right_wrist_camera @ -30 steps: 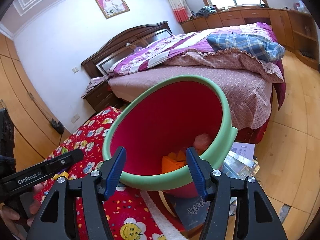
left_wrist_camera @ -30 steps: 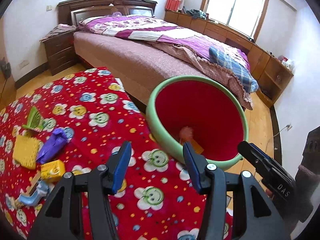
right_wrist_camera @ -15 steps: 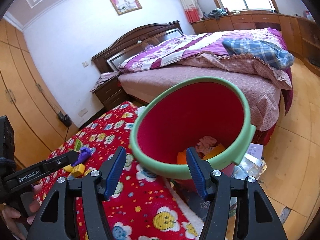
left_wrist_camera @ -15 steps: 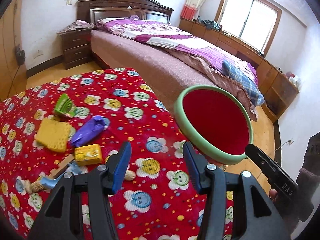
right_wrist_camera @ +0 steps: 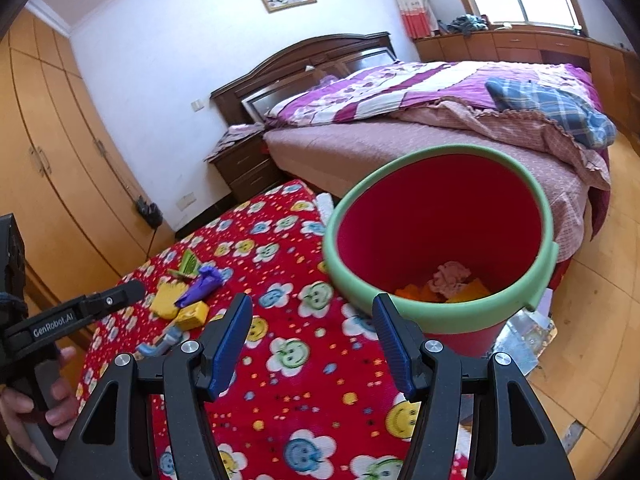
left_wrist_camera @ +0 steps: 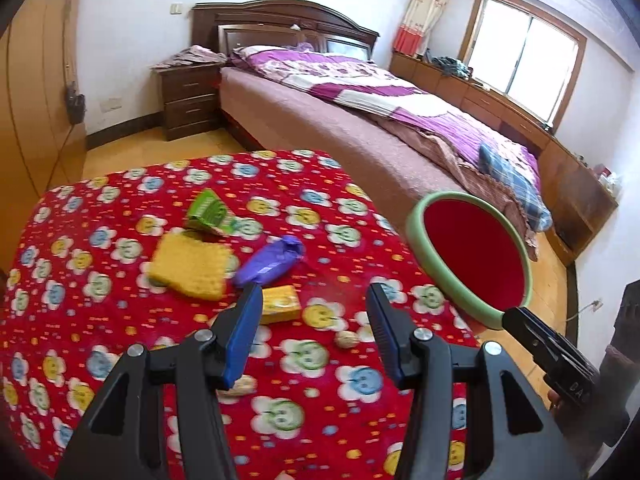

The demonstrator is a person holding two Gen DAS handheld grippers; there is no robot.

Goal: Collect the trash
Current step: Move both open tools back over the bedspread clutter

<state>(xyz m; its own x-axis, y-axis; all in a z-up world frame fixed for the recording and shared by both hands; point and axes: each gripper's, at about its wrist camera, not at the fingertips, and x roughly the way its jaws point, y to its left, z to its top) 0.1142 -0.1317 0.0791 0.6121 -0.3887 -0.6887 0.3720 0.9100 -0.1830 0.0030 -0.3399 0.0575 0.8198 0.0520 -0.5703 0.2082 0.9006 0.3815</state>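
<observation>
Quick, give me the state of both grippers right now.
Left gripper: open, nothing between its fingers.
Right gripper: open, nothing held.

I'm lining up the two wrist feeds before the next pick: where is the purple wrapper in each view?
Left wrist view: purple wrapper at centre-left, just beyond the left finger's tip, right of the yellow sponge.
Right wrist view: purple wrapper at left of centre, above the small yellow box.
Shared landmark: the green-rimmed red bin beside the table.
</observation>
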